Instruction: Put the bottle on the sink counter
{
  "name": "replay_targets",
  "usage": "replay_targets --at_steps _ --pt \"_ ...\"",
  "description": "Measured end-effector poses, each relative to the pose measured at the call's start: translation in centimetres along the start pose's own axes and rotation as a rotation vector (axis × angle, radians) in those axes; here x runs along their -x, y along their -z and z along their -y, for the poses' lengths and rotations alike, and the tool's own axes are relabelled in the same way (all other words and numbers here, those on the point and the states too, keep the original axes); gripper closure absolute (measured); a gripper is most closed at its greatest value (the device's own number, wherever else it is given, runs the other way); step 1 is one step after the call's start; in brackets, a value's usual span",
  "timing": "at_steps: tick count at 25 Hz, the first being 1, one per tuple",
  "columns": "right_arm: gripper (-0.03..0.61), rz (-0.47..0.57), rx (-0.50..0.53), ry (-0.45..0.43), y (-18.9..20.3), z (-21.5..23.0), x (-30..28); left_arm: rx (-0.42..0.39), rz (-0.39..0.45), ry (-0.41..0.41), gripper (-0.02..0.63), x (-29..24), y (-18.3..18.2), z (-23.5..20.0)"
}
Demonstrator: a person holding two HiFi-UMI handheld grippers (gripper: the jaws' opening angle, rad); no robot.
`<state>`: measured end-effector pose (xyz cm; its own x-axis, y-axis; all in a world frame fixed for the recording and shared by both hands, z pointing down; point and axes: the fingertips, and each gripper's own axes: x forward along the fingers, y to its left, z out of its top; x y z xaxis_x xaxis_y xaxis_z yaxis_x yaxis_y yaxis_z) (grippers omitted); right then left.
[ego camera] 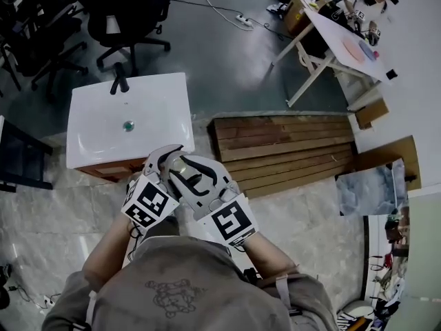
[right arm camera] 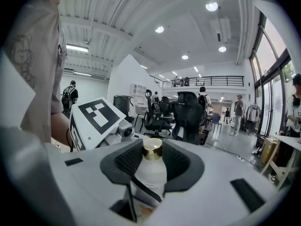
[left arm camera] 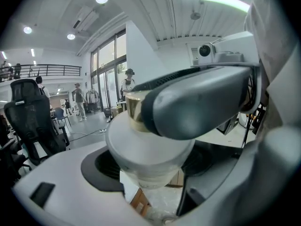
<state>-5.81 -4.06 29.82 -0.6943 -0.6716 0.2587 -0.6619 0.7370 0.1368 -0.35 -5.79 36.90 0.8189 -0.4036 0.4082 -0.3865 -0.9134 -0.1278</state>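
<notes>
Both claws are bunched together right in front of the person's chest, and the bottle (left arm camera: pixel 146 145) is up in the air between them, nowhere near the target yet. The right claw (right arm camera: pixel 153 166) is narrow and clamped on it: the dark pads hug the white body from both sides, with the gold cap (right arm camera: pixel 152 149) poking up at 12 o'clock. The left claw (left arm camera: pixel 153 173) has the same bottle filling its gap, and its pads look pressed to the flanks too, so I'd call this a two-claw hold, perhaps a handover or a steadying grip. One jaw of the right claw cuts across the left gripper view at 1 o'clock, which shows how tightly the two are interlocked.

In the head view the sink counter (ego camera: pixel 169 98) lies at about 11 o'clock from the claws, near but not under them, with its tap (ego camera: pixel 120 81) at the far edge. A wooden pallet (ego camera: pixel 282 147) lies off at 2 o'clock. The carry looks barely begun: the bottle has to go forward and left, and the flat rim beside the basin seems the safest landing, since a tall, narrow bottle could tip on the basin's slope.
</notes>
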Motion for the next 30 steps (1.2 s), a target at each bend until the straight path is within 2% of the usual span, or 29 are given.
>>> replay_targets --at_steps 4,14,23,30 --pt "0.445 0.000 -0.027 0.017 -0.4 1.8 -2.8 0.031 0.029 0.042 0.287 -0.7 -0.1 -2.8" --pt "0.445 -0.029 -0.031 0.057 -0.5 5.7 -9.1 0.001 0.021 0.057 0.287 -2.3 1.2 -9.9" --pt "0.445 -0.049 -0.037 0.083 -0.1 8.6 -9.8 -0.016 0.025 0.082 0.287 -4.6 0.5 -11.5" --pt "0.445 -0.052 -0.037 0.053 0.4 9.2 -9.8 0.001 0.020 0.060 0.287 -5.4 0.7 -11.8"
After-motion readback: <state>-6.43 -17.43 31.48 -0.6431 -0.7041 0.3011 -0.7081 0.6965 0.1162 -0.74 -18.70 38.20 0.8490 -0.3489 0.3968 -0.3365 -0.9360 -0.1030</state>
